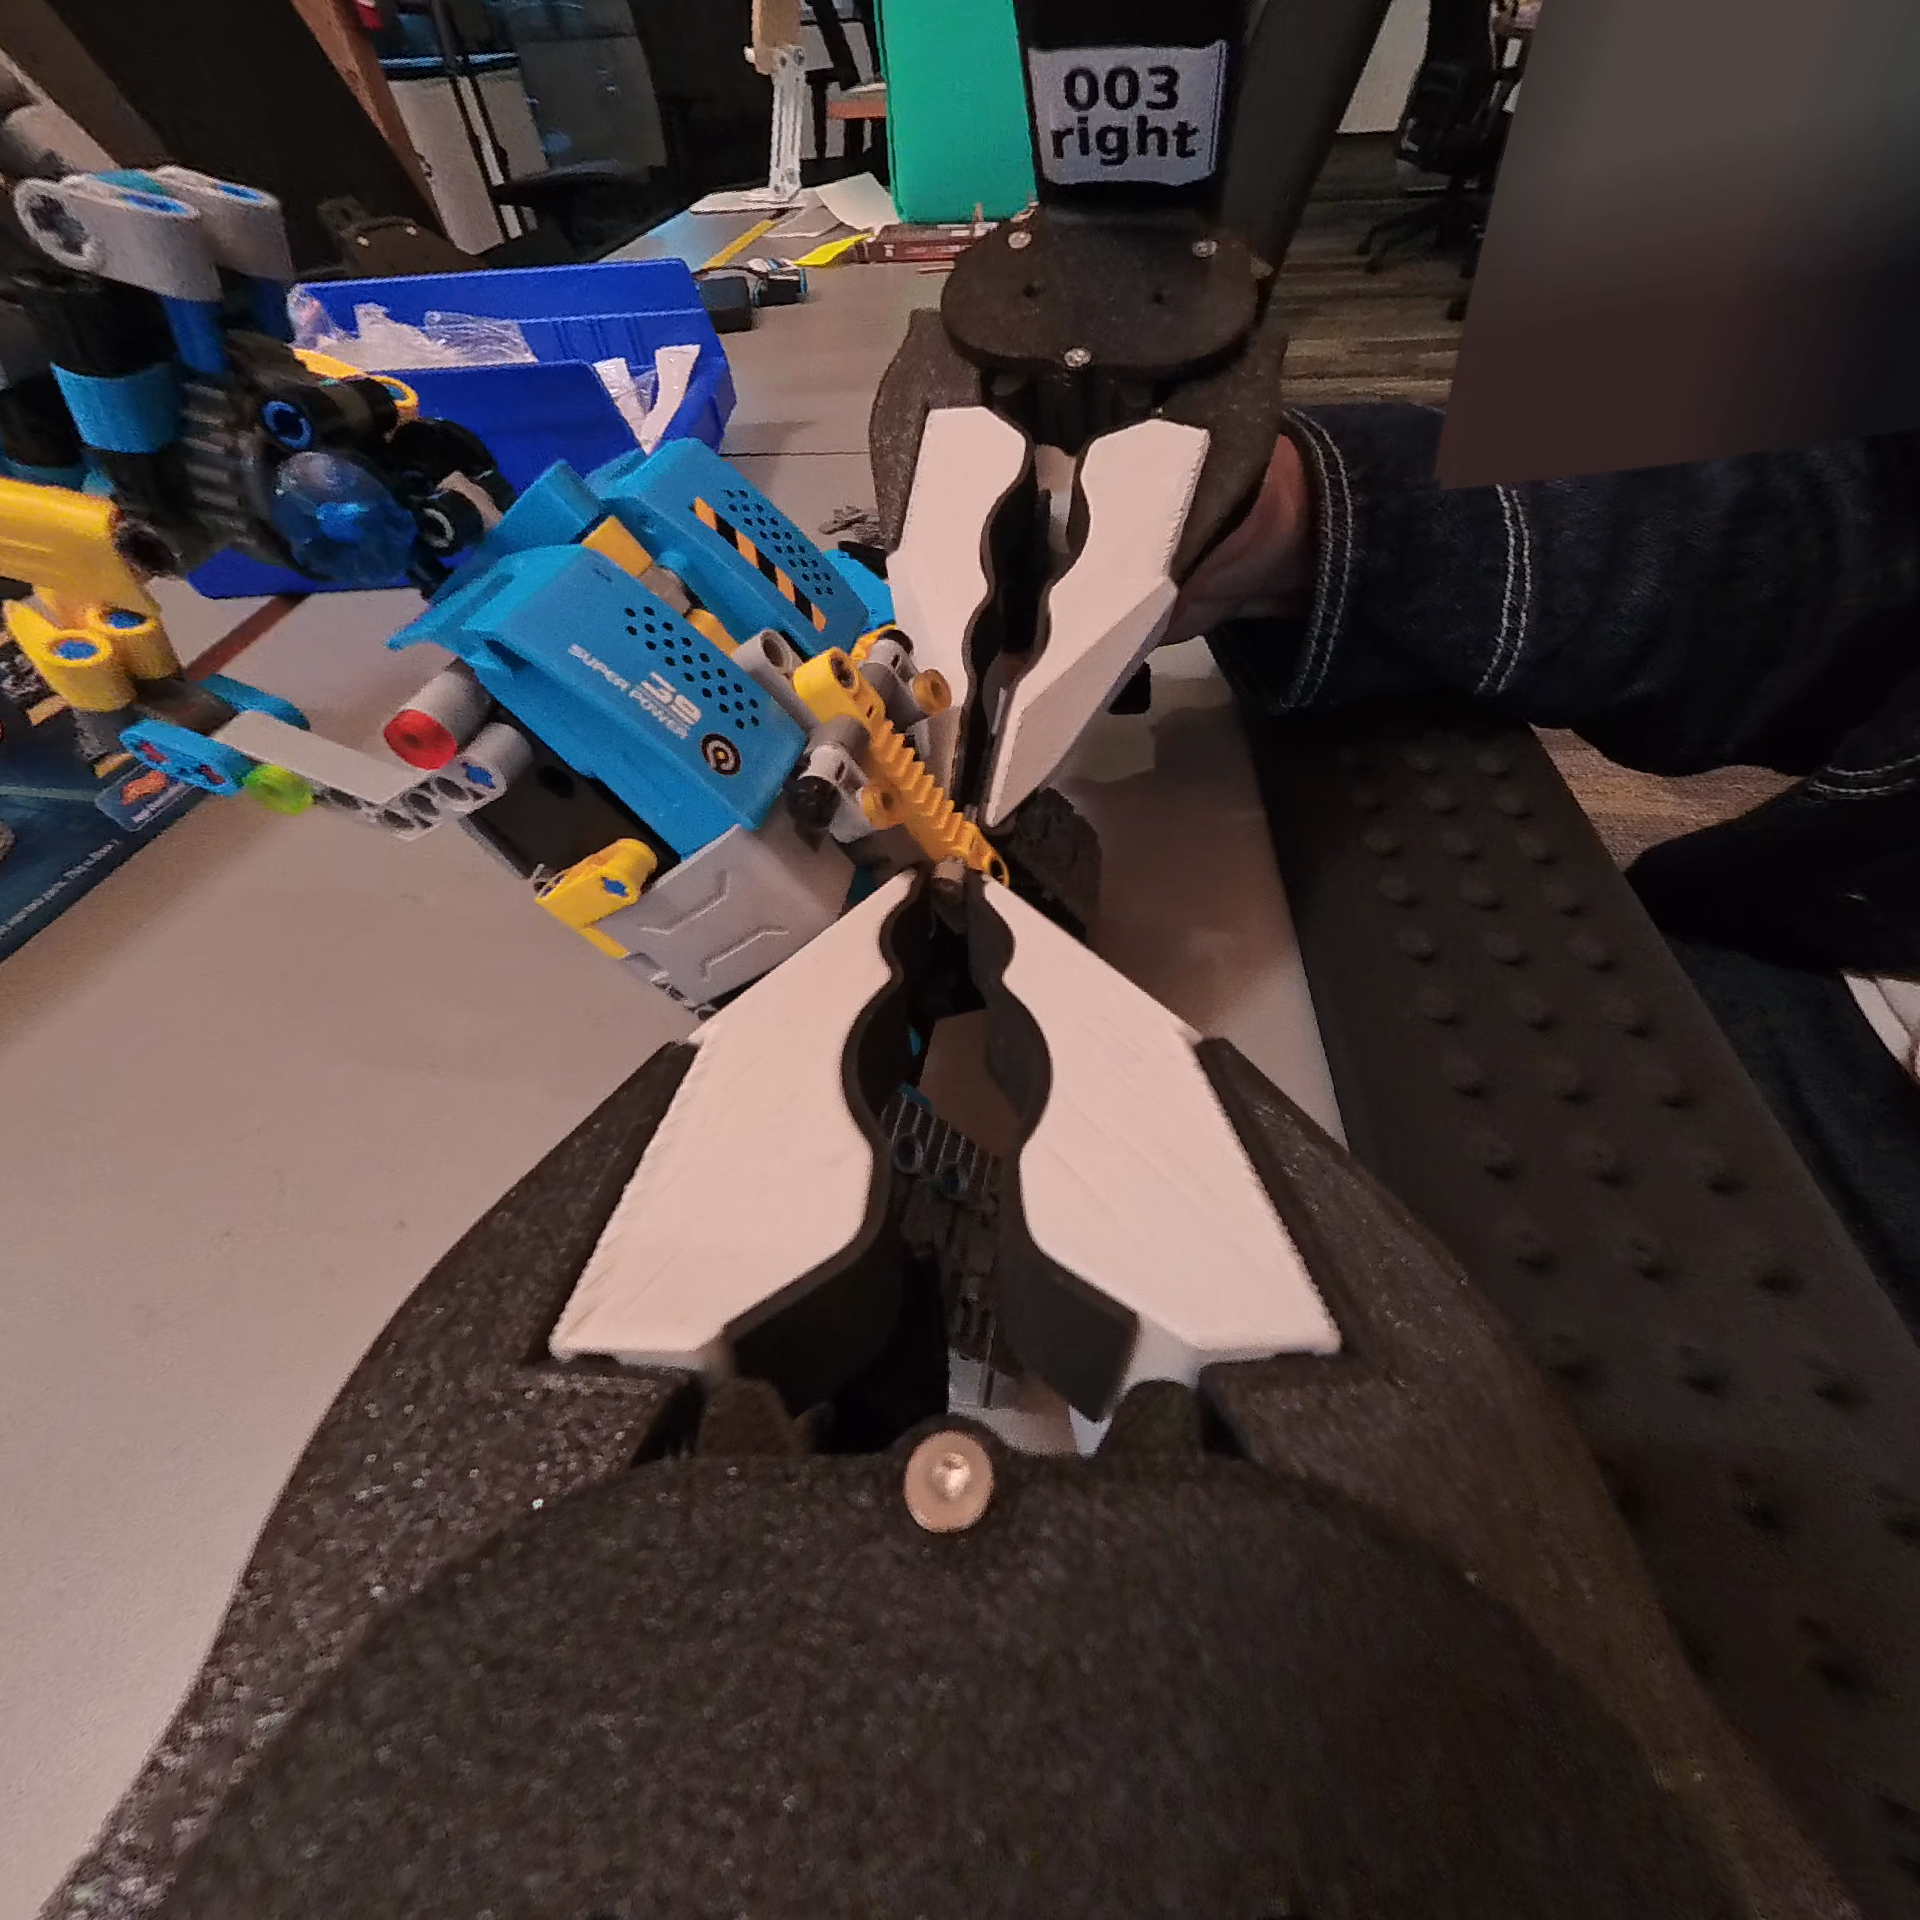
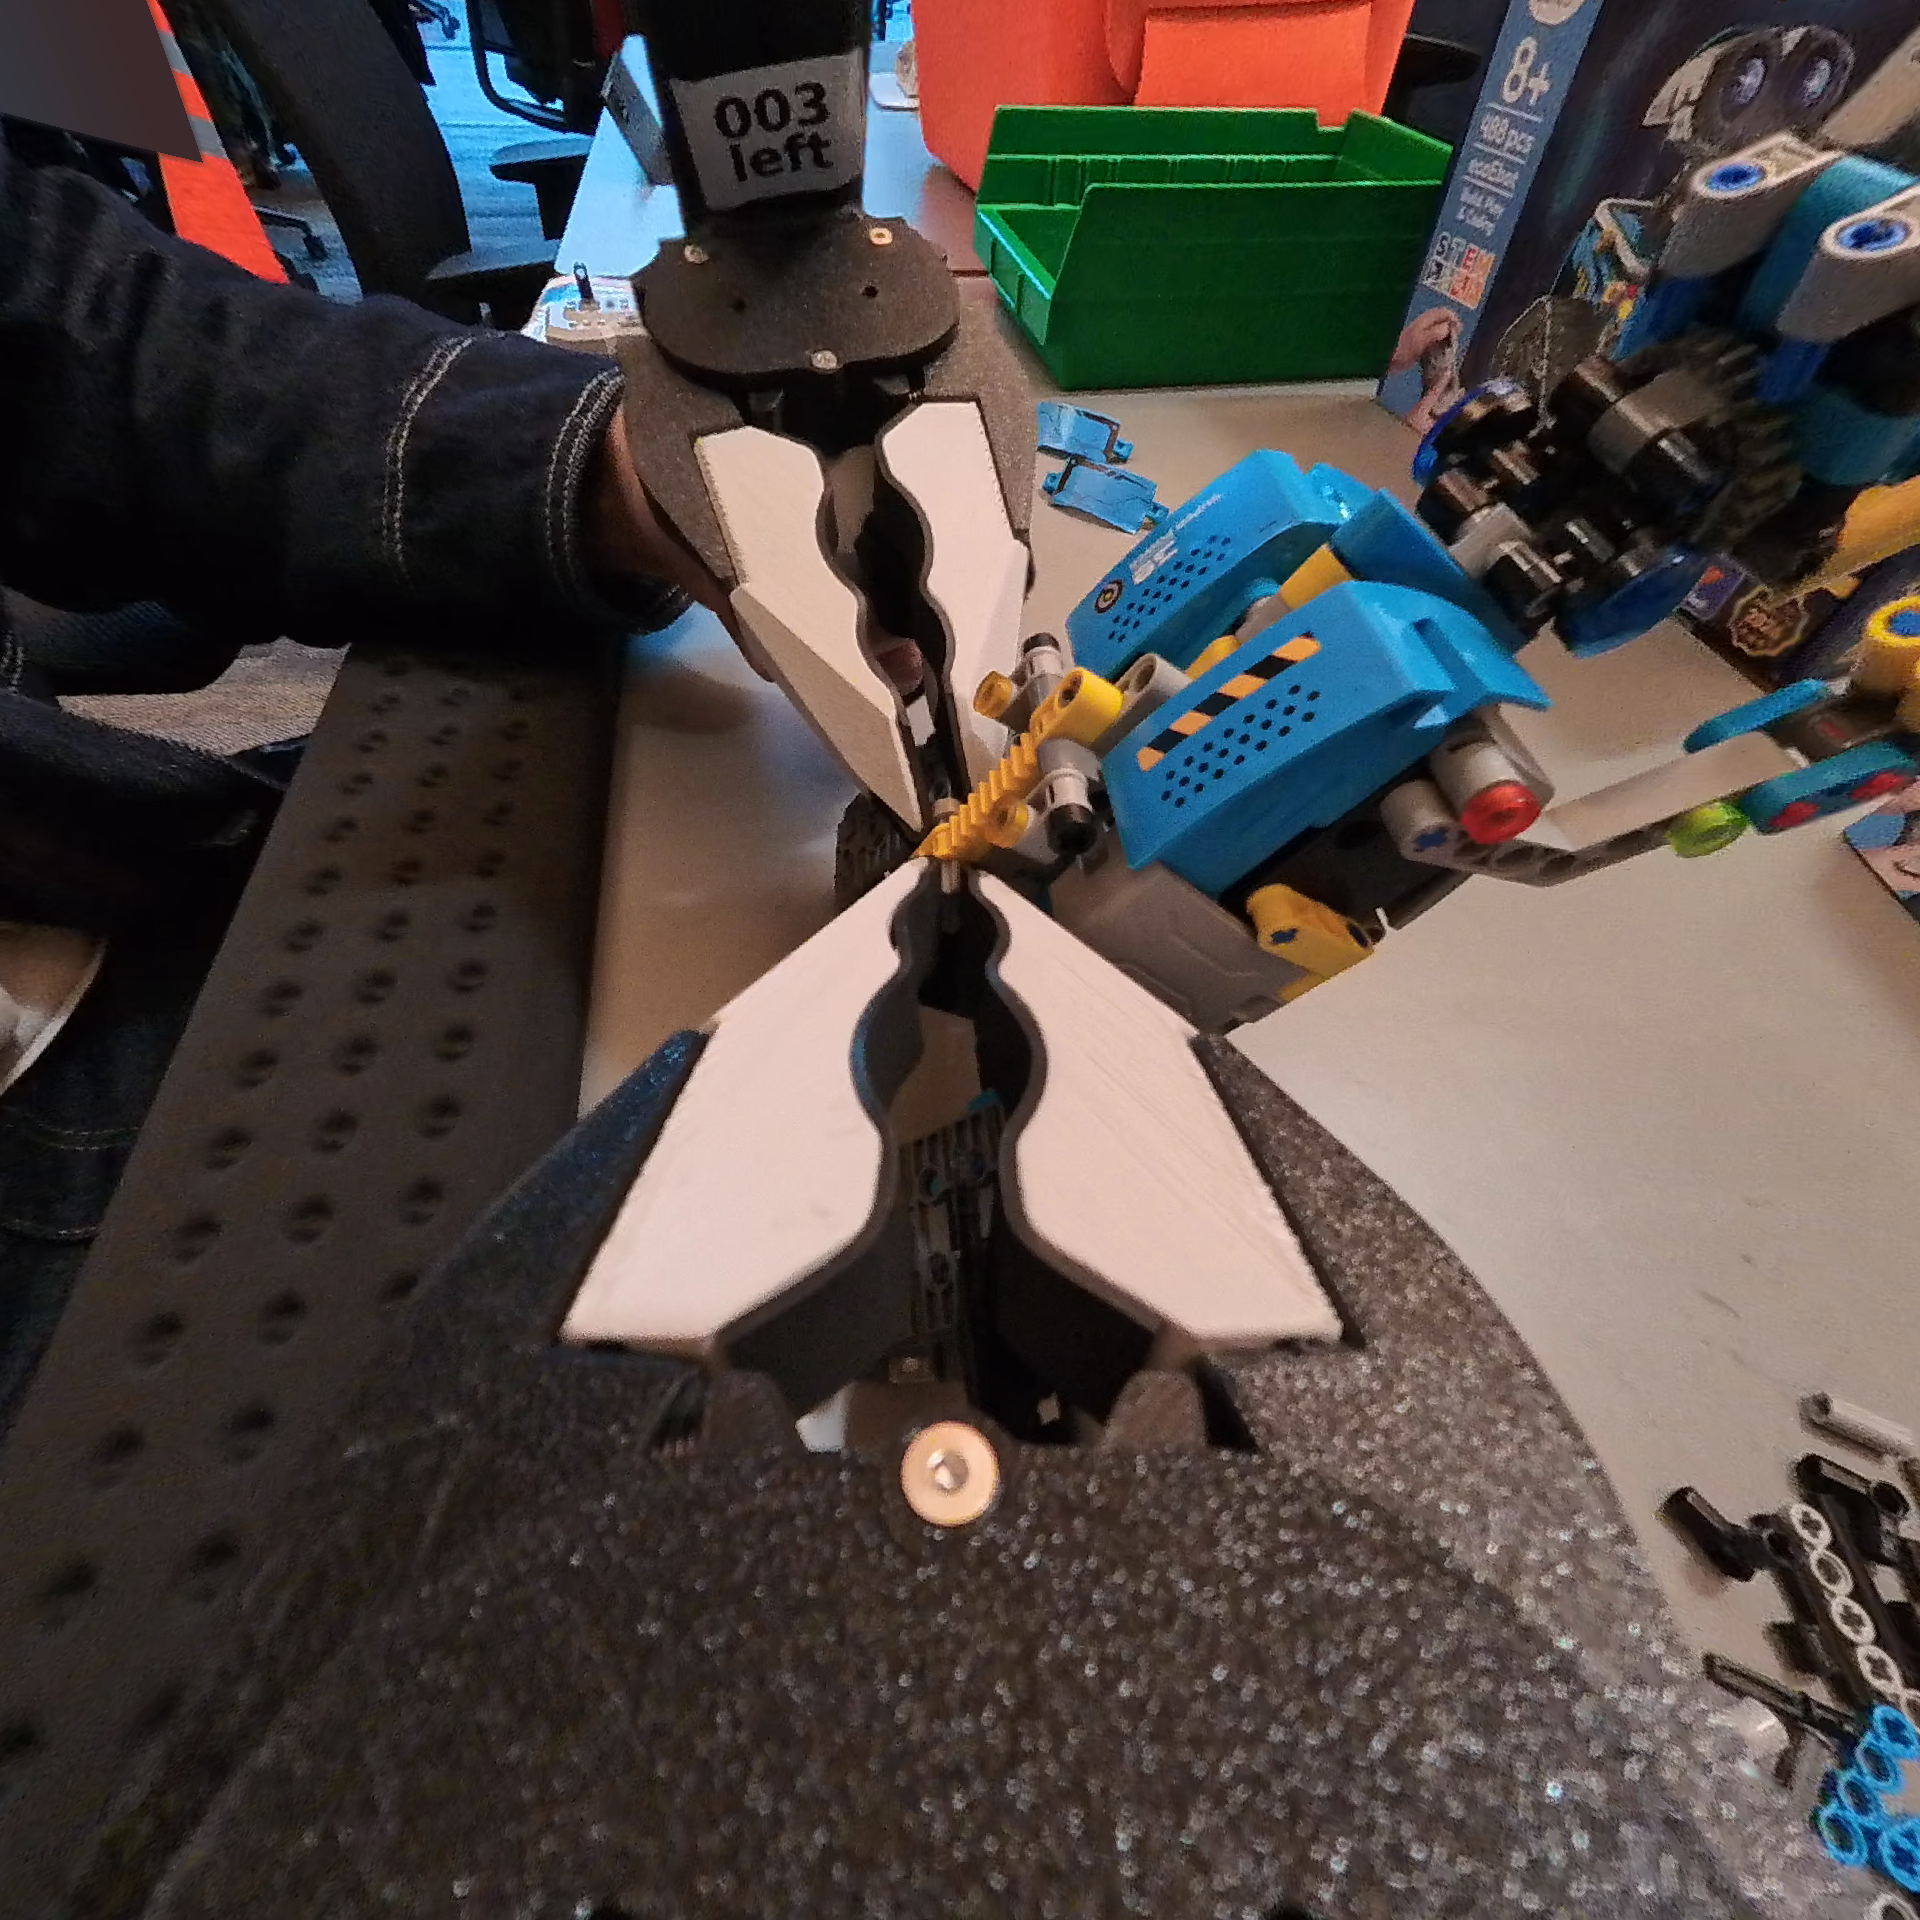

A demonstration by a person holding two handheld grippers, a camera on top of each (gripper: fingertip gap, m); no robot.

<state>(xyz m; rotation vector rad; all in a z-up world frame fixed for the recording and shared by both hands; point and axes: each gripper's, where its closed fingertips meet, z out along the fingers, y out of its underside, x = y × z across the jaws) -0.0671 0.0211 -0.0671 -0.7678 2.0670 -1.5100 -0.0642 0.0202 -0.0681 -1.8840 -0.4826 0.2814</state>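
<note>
Left gripper [image 1: 943, 883] is pinched shut on a small grey pin at the near end of the yellow toothed rack [image 1: 914, 774]. Right gripper [image 2: 948, 871] meets it tip to tip from the opposite side, closed on the same spot. The rack's long axis runs up and away into the blue toy vehicle [image 1: 644, 665] on the table [image 1: 260, 1091]. Both grippers are equally near.

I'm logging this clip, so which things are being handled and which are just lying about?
Handled:
left hand-held gripper
right hand-held gripper
yellow rack
toy vehicle

Lying about:
blue bin
green bin
toy box
black parts
</note>
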